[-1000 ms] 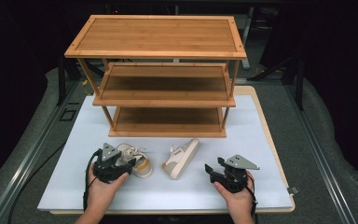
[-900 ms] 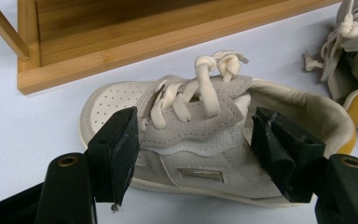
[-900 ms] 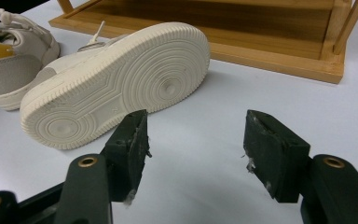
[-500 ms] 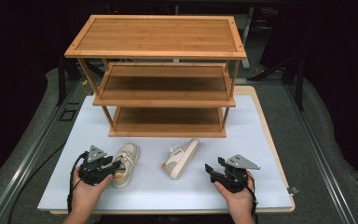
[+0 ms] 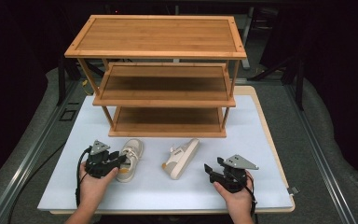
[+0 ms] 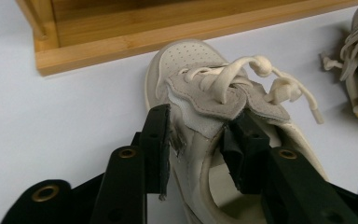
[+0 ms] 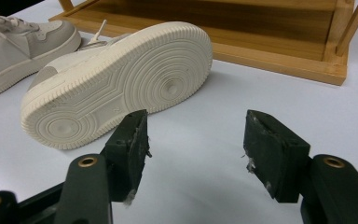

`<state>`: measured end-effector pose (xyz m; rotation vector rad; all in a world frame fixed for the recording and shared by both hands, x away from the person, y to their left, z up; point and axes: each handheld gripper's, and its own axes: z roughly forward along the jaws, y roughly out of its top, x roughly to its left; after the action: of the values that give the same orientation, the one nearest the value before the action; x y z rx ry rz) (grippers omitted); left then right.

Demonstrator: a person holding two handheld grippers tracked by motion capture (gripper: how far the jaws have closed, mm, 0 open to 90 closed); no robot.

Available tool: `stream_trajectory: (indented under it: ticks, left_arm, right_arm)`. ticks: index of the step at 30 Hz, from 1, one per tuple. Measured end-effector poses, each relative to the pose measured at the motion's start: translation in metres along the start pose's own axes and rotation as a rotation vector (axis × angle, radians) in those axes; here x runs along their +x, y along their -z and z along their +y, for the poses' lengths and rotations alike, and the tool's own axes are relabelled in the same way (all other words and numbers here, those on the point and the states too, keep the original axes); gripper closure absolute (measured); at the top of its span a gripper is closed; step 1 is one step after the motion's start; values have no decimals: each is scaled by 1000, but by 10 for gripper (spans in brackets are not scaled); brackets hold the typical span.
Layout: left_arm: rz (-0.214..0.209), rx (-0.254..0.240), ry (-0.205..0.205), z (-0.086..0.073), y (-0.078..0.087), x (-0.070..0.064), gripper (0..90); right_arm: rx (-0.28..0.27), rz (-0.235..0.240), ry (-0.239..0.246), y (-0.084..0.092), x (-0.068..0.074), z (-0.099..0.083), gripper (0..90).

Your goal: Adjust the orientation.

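At the bottom of the high view the person's two hands come in, each with a gripper. The left gripper (image 5: 115, 161), at lower left of that frame, is working on the upright shoe (image 5: 129, 159): in the left gripper view one black jaw sits outside the shoe's side wall and the other inside the opening, just under the tongue and the knotted laces. Its jaws have just been closing, then eased a touch wider, and the pads look pressed on the collar wall between them, so the grasp seems made. The right gripper (image 5: 213, 171), at lower right, hovers with its jaws spread and nothing between them; the right gripper view looks straight at the ribbed sole of the tipped shoe (image 7: 116, 79), which lies on its side a little ahead of the jaws, near the middle of the white mat (image 5: 261, 140). Beyond both shoes, in the upper half of the high view, stands the wooden rack (image 5: 163, 84) with three bare shelves. I judge the step in hand to be the pick-up of the first shoe. The next move likely calls for a firm hold and a level lift, then a forward carry onto a shelf, toe first, clear of the front rail.
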<state>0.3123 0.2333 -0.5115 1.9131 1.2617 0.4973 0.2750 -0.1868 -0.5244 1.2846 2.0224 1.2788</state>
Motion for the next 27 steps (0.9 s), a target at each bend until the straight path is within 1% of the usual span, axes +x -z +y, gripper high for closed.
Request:
stream_trajectory:
  ticks: [1,2,3,4,5,7,9,11,12,13,15,16,19,20,21,23,24,25,27]
  left_arm:
    - [-11,-6,12,-1,0,1,598]
    - [-28,-7,25,-3,1,3,563]
    - [-28,-7,25,-3,1,3,534]
    - [-31,-8,30,-3,2,3,534]
    - [-35,-10,27,-4,3,4,506]
    - [-50,-14,12,-5,6,4,497]
    - [-54,-17,-5,-6,7,4,494]
    - [-61,-28,-9,-6,9,3,493]
    - [-53,-36,-21,-4,13,3,492]
    - [-53,-36,-21,-4,13,3,486]
    - [-52,-55,-19,-3,18,4,481]
    - [-48,-71,-12,-3,21,6,480]
    - [-51,-78,-3,-4,24,9,480]
    - [-45,-81,2,-5,24,10,480]
    - [-44,-84,6,-6,25,11,480]
    - [-44,-78,11,-6,24,12,472]
    - [-44,-76,8,-6,24,12,466]
    - [-45,-75,9,-6,24,12,465]
    - [-48,-76,10,-6,25,13,462]
  right_arm:
    - [-1,2,4,0,1,0,401]
    - [-1,1,14,-1,2,0,401]
    - [-1,1,14,-1,2,0,401]
    - [-1,0,18,-1,3,0,401]
    - [-2,-2,25,-2,4,1,399]
    - [-3,-2,28,-2,5,1,397]
    - [-2,-3,36,-2,6,2,393]
    - [-8,-5,50,-2,8,3,389]
    - [-6,-5,57,-2,9,3,383]
    - [-8,-6,60,-2,11,4,377]
    - [-10,-7,62,-2,12,4,373]
    - [-16,7,54,-2,14,5,365]
    - [-12,18,49,-3,14,6,354]
    - [-19,27,35,-4,14,7,347]
    - [-19,27,35,-4,14,7,347]
    - [-22,42,8,-4,13,10,343]
    - [-11,34,-8,-5,12,14,329]
    - [-7,3,29,-5,15,19,329]
    - [-22,-15,89,-2,21,26,329]
